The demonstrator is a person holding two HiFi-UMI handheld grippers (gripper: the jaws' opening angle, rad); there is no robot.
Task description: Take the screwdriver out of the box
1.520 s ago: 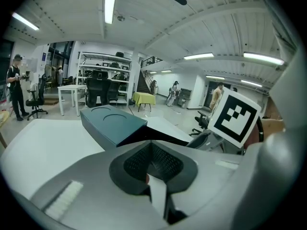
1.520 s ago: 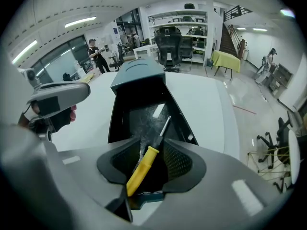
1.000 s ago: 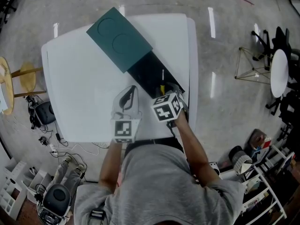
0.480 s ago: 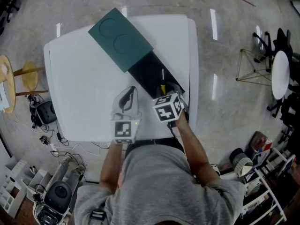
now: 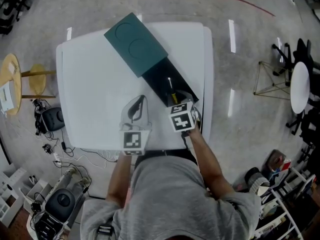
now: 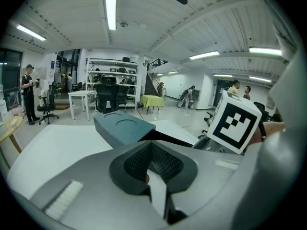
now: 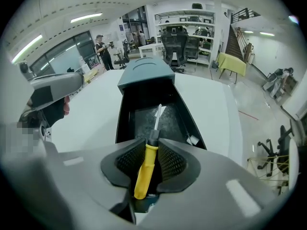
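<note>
White table [image 5: 95,84] on a polished grey floor [image 5: 250,59] carries a long box [image 5: 150,59] lying on a diagonal. Its teal sleeve [image 5: 135,44] is slid towards the far end, leaving the black tray [image 7: 125,114] open at the end nearest the person.

The right gripper [image 7: 152,150] reaches steeply down into that open end. Its jaws are narrow and closing, with the screwdriver [image 7: 145,169] between them. The dark ribbed pads [image 7: 172,162] sit right against the yellow handle on both sides near its black collar. The butt of the handle lies back towards the gripper's base and a little to its left.

The screwdriver's long axis runs nearly along the gripper's own line and along the length of the tray. The metal shaft sticks out past the fingertips, straight ahead and slightly to the right. It points over the tray floor towards the teal sleeve. Just to the right of the fingertips, in the tray's near corner, lies a small white paper scrap [image 7: 193,139].

The left gripper [image 6: 152,150] is over the bare table to the left of the right gripper, outside the box. Its pads are together with nothing between them. Ahead of it lies the teal sleeve, and close on its right is the right gripper's marker cube [image 6: 236,122].
</note>
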